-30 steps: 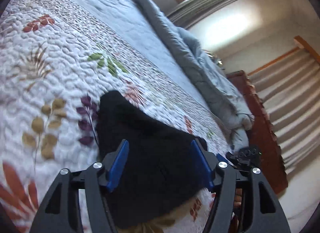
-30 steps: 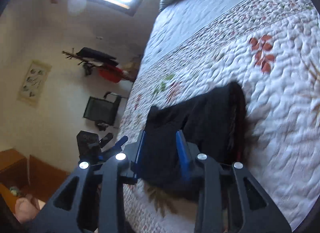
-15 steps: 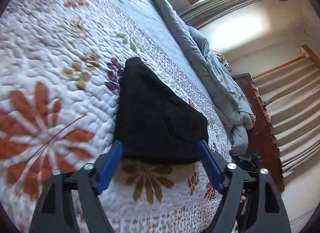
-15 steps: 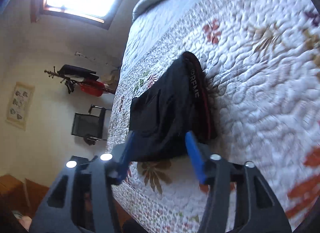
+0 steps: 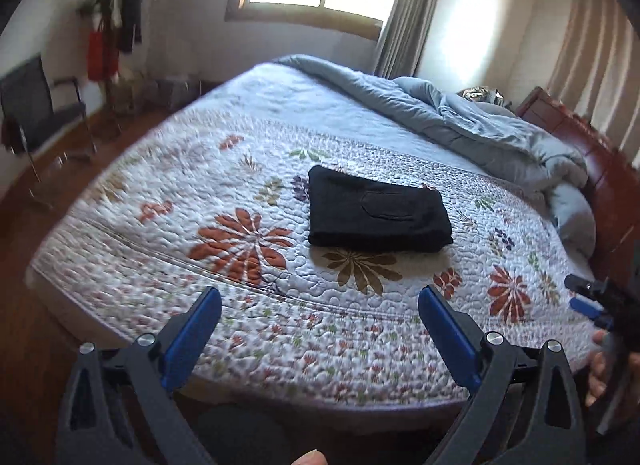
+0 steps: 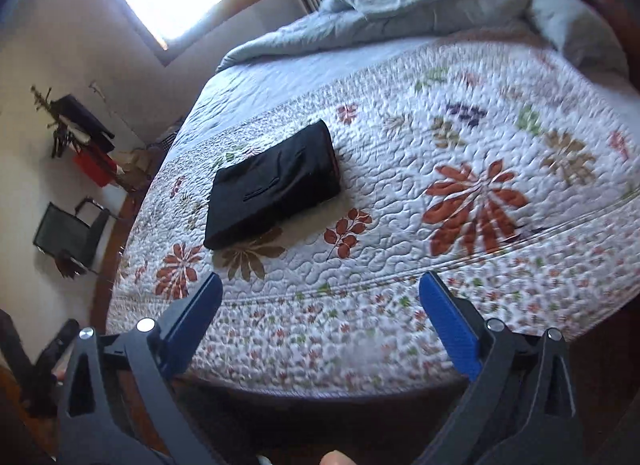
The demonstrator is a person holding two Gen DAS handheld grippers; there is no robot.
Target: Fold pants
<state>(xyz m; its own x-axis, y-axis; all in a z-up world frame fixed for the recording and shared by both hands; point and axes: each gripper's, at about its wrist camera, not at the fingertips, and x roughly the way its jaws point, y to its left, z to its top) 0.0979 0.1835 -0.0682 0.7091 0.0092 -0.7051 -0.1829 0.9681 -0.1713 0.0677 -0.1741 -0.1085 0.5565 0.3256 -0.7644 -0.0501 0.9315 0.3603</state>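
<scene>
I have both grippers, left point(image 5: 320, 329) and right point(image 6: 320, 317), spread wide and empty, off the bed's point(image 5: 120, 265) near edge. I judge the folding done: the pants point(image 5: 378, 217) lie as a compact stack mid-quilt point(image 6: 500, 113), short of the rumpled blanket point(image 5: 480, 125). A chair point(image 5: 36, 105) stands beside the bed.

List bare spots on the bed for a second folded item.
Free quilt left of the folded pants, and between them and the near edge. Plain strip behind them, before the crumpled duvet, which crowds the far right side.
</scene>
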